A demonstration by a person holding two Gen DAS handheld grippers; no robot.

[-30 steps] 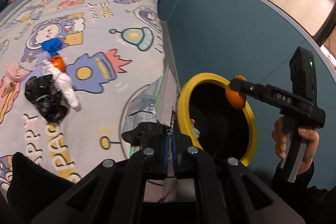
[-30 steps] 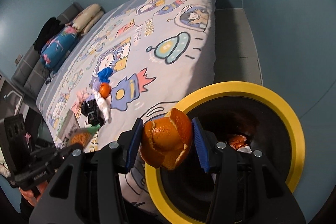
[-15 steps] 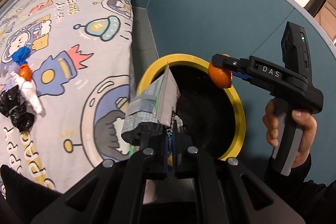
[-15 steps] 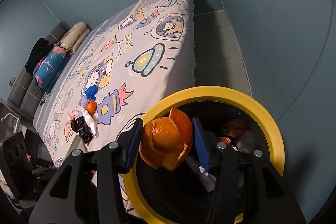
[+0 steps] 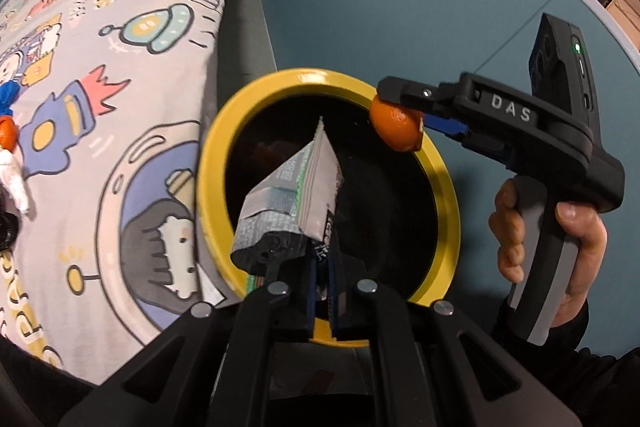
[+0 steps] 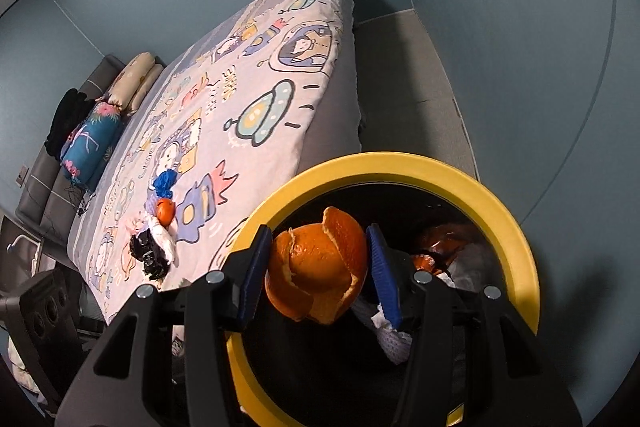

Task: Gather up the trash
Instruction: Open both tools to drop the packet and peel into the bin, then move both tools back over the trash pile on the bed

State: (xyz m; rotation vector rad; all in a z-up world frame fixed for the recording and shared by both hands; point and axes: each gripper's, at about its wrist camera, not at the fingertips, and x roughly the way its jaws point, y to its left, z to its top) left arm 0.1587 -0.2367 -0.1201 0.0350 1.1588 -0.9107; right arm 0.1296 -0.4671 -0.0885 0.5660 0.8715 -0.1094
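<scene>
Left gripper [image 5: 322, 291] is clamped tight on a silver wrapper [image 5: 294, 203], held upright above the yellow-rimmed bin [image 5: 208, 167]; right gripper [image 6: 318, 277] is closed on an orange peel [image 6: 320, 267] over the bin's mouth [image 6: 516, 247]; trash already lies inside the bin; a further pile of trash [image 6: 158, 231] rests on the patterned bed [image 6: 256, 75], well apart from the bin; pillows [image 6: 116, 103] lie at the bed's far end.

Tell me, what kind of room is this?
Most likely a bedroom: a bed with a cartoon-print cover, pillows stacked at its head, and a yellow-rimmed trash bin standing beside it.
</scene>
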